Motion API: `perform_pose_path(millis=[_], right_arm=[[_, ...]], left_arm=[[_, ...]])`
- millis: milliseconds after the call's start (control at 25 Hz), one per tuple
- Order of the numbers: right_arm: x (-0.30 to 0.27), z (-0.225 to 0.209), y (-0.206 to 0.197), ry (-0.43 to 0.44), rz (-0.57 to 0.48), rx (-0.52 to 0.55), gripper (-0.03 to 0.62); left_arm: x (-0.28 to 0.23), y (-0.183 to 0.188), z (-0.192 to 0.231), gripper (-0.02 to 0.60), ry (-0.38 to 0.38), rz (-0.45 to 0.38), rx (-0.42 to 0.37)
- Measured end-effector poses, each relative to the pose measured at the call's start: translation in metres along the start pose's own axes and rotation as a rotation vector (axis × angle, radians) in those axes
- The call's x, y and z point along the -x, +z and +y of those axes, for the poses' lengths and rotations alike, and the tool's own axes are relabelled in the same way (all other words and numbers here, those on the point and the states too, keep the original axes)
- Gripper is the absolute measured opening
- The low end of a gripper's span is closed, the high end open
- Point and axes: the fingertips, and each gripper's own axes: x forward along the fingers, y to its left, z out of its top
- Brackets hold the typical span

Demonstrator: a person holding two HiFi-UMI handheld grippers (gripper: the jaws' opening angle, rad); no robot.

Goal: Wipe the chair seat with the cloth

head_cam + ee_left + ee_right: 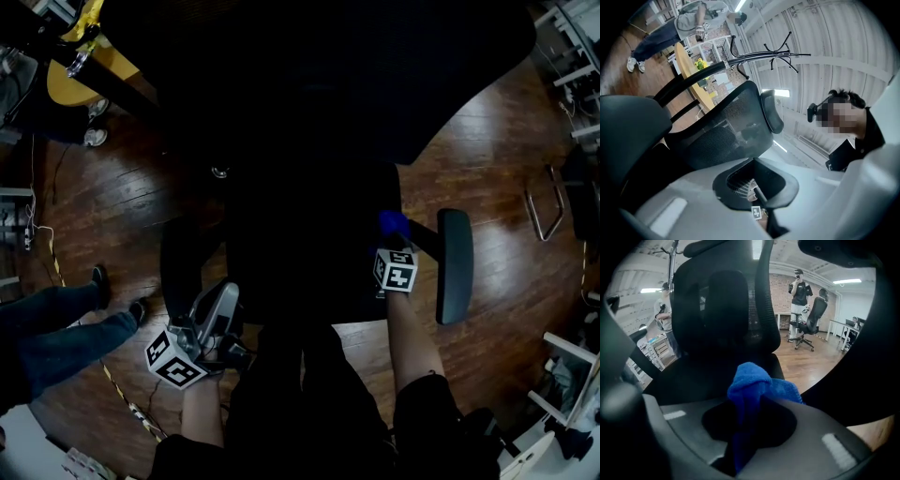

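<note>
The right gripper [395,240] pinched a bunched blue microfibre cloth [393,223] at the right edge of the black office-chair seat [300,253]. The left gripper [220,305], jaws pressed together and empty, hung beside the seat's front-left corner.

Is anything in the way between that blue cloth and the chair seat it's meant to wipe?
Nothing visible. The right gripper holds the blue cloth at the seat's right edge, just inside the armrest. The seat is dark in the head view, but nothing shows lying on it.
</note>
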Motion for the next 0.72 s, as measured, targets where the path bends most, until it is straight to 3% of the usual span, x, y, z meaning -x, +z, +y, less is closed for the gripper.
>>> perform_pose_path(millis=[160,280,480,720], right_arm=[[0.01,0.003,0.007,0.074,-0.054,-0.09,0.066],[0.015,0.036,0.009,0.163,-0.095,-0.152,0.066],[0.006,0.165,0.002,0.398,-0.062,-0.191,0.066],[0.005,0.331,-0.023,0.628,0.057,-0.081,0.066]], left_arm=[[0.013,0.004,0.0,-0.011,0.012,-0.028,-0.002],[0.023,0.012,0.004,-0.012,0.027,-0.06,-0.008],[0.043,0.028,0.004,-0.012,0.051,-0.118,-0.016],[0.074,0.041,0.004,-0.012,0.097,-0.173,-0.03]])
